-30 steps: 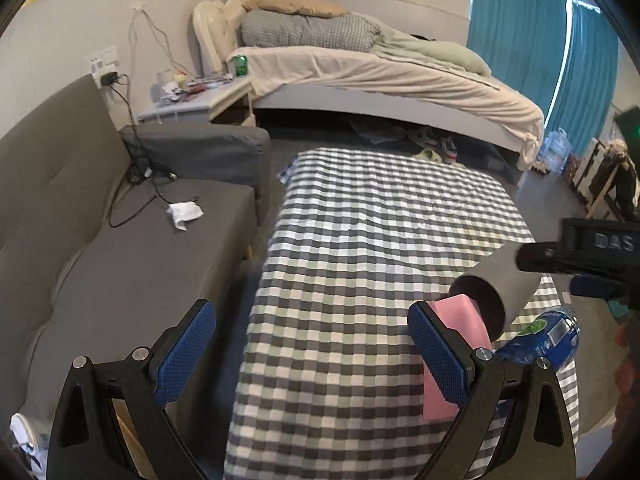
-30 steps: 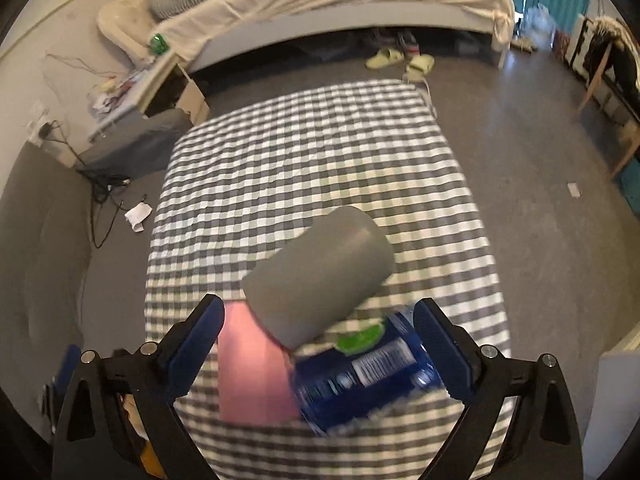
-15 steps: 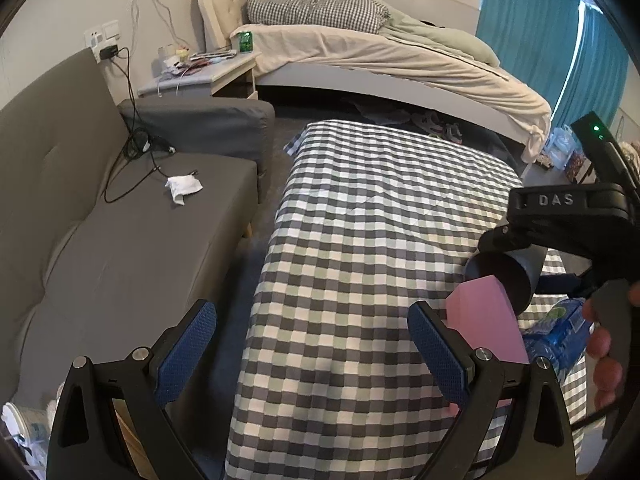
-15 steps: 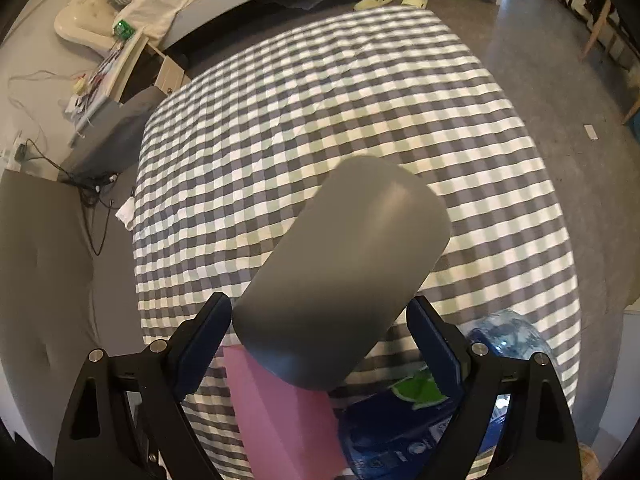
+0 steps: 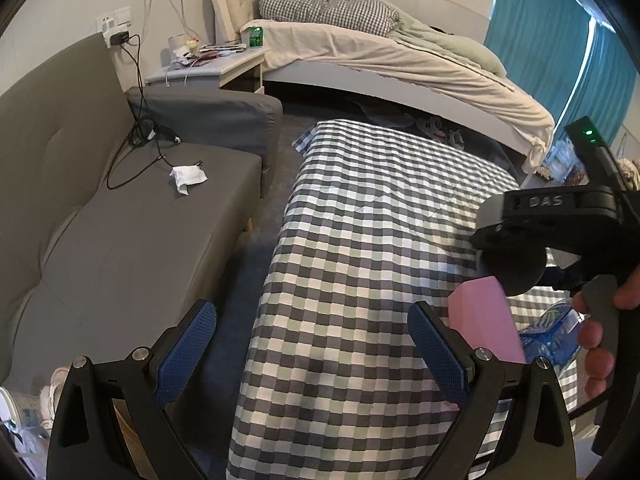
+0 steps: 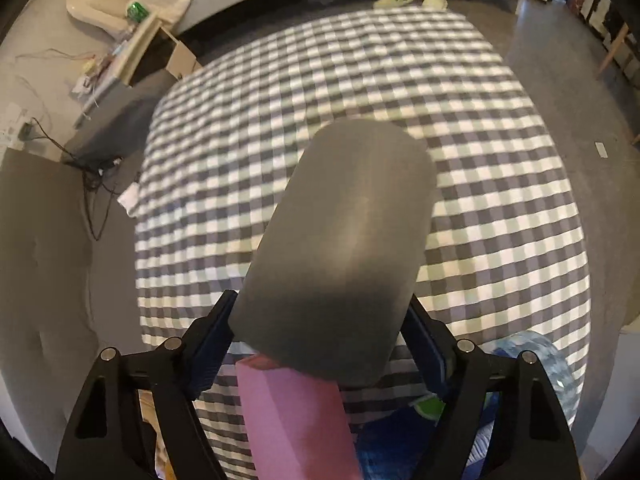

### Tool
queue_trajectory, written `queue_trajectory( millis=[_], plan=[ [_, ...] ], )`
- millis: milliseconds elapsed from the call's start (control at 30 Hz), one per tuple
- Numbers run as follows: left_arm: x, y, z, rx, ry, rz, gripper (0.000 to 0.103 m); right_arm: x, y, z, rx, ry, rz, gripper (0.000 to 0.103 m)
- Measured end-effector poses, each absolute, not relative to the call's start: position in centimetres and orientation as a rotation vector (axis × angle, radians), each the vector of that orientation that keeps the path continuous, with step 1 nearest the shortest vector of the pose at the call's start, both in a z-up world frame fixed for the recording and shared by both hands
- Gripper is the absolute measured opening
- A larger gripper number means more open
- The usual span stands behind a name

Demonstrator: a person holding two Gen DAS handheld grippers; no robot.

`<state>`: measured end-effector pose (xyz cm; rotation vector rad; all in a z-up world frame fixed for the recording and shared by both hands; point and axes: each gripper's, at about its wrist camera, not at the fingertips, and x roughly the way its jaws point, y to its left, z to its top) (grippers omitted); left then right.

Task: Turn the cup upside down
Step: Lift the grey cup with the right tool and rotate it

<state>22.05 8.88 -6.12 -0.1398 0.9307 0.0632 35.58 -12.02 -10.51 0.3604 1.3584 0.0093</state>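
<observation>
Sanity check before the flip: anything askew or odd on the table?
Only the cup: it lies tilted on its side, clamped in the right gripper, not upright. The bottle lies on its side beside the pink block. No spill visible.
</observation>
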Motion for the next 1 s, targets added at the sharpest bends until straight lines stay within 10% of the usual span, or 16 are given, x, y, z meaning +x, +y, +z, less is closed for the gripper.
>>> queue_trajectory(
  millis=[667,1000],
  plan=[
    [12.2,6.6,2.8,-0.085,0.783,0.033,0.099,20.8,-14.7,6.4,0.247,1.071,0.170,0.075],
    [6.6,7.8,1.5,-0.078,0.795,0.075,0.099,9.4,-12.8,1.5,0.164,1.231,0.229,0.075]
  ],
)
